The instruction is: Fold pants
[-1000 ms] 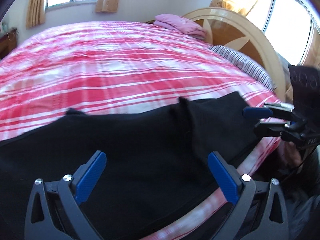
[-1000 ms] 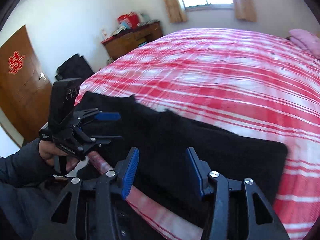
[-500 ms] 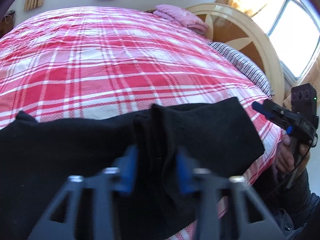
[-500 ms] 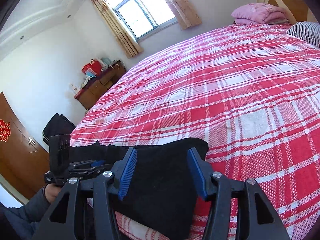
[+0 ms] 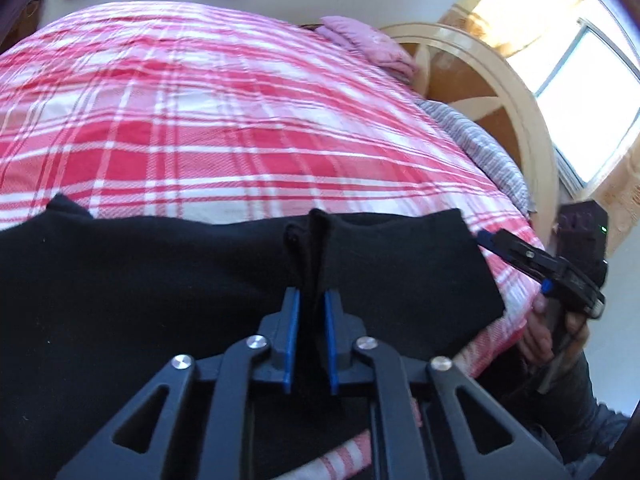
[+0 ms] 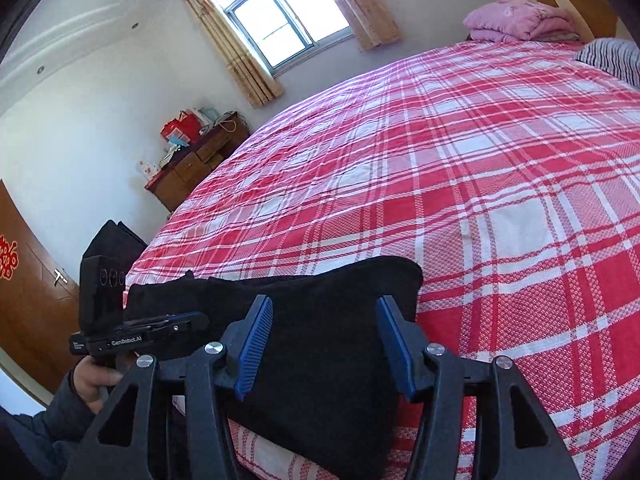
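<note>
Black pants lie along the near edge of a red plaid bed. In the left wrist view my left gripper is shut on a raised ridge of the black cloth near its middle. My right gripper shows at the right, just off the pants' right end. In the right wrist view my right gripper is open, its blue pads astride the end of the pants without pinching them. My left gripper shows at the left, closed on the cloth.
A pink folded quilt and a striped pillow lie by the wooden headboard. A wooden dresser with clutter stands by the far wall. A brown door and a black bag are at the left.
My left gripper has closed from wide open onto a ridge of the pants. My right gripper has swung to the pants' right end and stays open.
</note>
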Available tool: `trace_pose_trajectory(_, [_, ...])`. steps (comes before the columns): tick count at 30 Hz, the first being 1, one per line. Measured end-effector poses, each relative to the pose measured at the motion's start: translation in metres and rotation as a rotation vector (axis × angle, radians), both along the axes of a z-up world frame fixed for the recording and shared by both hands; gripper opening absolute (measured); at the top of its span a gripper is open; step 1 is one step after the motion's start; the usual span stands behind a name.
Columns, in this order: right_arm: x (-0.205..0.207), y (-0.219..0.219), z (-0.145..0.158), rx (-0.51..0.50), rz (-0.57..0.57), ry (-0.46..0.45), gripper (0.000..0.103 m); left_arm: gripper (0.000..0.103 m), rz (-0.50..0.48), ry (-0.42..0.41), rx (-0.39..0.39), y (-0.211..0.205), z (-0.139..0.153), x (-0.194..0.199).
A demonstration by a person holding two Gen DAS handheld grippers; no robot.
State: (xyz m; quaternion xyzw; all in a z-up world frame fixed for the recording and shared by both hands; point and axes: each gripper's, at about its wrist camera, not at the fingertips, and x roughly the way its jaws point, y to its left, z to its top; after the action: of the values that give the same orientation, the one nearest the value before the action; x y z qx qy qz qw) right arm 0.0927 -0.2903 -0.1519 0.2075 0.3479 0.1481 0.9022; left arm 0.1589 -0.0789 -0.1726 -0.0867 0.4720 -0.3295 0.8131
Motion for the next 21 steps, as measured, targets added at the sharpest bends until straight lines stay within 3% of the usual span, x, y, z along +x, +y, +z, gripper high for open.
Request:
trace_pose_trajectory(2, [0.001,-0.003,-0.002,0.009,-0.014,0.006,0.056,0.025,0.000,0.014,-0.006,-0.002,-0.006,0.002])
trace_pose_trajectory(5, [0.002,-0.004,-0.005,0.008,-0.021,0.010,0.056,0.025,-0.012,0.014,-0.018,-0.006,-0.010,0.002])
trace_pose_trajectory(6, [0.002,-0.004,-0.005,0.006,-0.020,0.010,0.056,0.023,-0.017,0.001,-0.010,-0.007,-0.009,0.001])
trace_pose_trajectory(7, [0.001,-0.003,-0.004,0.002,-0.019,0.006,0.056,0.010,-0.032,-0.009,0.005,-0.010,-0.007,-0.001])
trace_pose_trajectory(14, [-0.007,0.014,0.006,0.000,0.091,-0.058,0.056,0.010,-0.015,-0.032,0.018,0.008,0.014,-0.011])
trace_pose_trajectory(16, [-0.004,0.024,0.001,-0.028,0.127,-0.031,0.057,0.010,-0.006,-0.024,0.028,0.011,0.010,-0.009])
trace_pose_trajectory(19, [0.007,0.037,-0.024,-0.116,0.149,0.091,0.058,0.010,0.010,-0.003,0.046,0.012,-0.005,-0.001])
trace_pose_trajectory(21, [0.006,0.038,-0.027,-0.141,0.158,0.075,0.058,0.012,0.017,0.005,0.035,0.012,-0.014,0.001])
